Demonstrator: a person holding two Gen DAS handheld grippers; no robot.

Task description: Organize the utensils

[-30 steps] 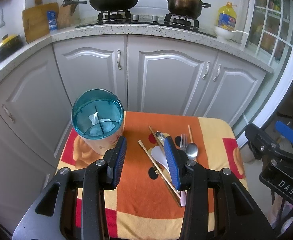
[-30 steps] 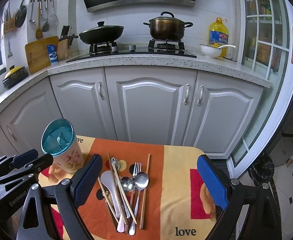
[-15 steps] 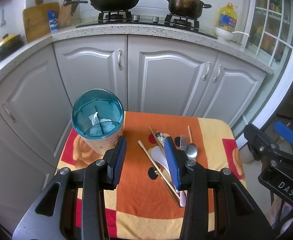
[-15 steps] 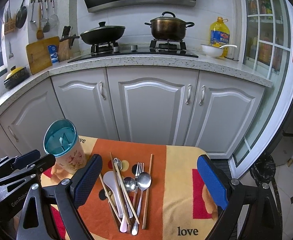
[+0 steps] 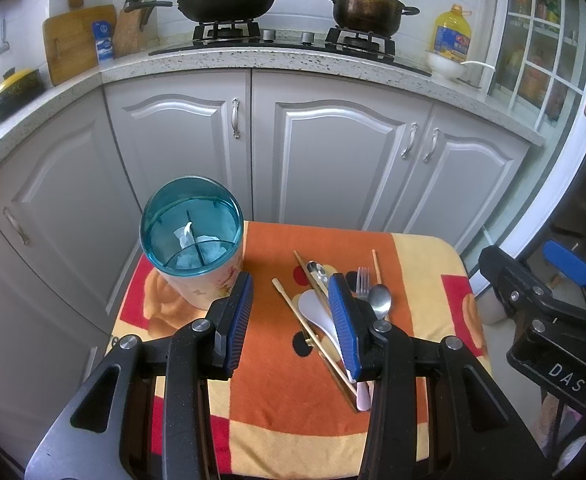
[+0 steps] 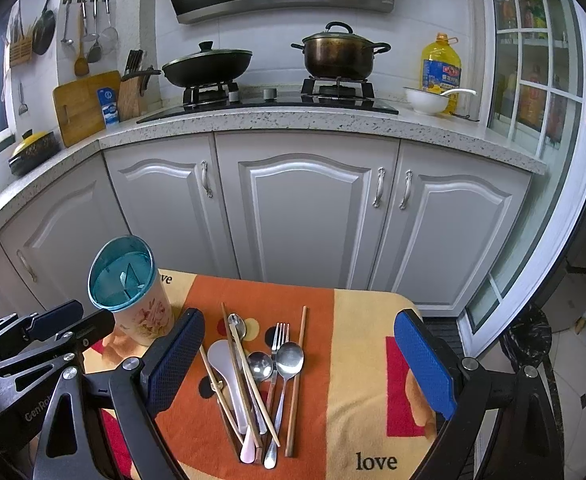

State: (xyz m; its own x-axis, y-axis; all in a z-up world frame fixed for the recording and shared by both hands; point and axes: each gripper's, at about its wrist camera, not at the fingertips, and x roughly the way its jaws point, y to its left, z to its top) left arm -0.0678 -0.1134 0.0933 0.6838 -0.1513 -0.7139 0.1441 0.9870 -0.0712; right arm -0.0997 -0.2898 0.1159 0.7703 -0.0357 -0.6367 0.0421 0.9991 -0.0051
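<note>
Both the left claw [image 5: 291, 306] and right claw [image 6: 299, 346] gape empty above the utensils [image 6: 261, 376].

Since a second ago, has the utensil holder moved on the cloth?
No. In the left wrist view the utensil holder sits at the same corner of the orange cloth, below the same cabinet door; the right wrist view's slight shift is the camera's own.

Two black hand-held grippers with blue pads

The left gripper [image 5: 291, 320] has black angular arms with triangular cut-outs, silver round screws at the joints, and ribbed dark-blue pads [image 5: 343, 322]. The right gripper [image 6: 299, 364] is built alike, its textured pads [image 6: 423, 362] brighter blue. White lettering marks each body: "GenRo" on one, "DAS" on the other.
</note>
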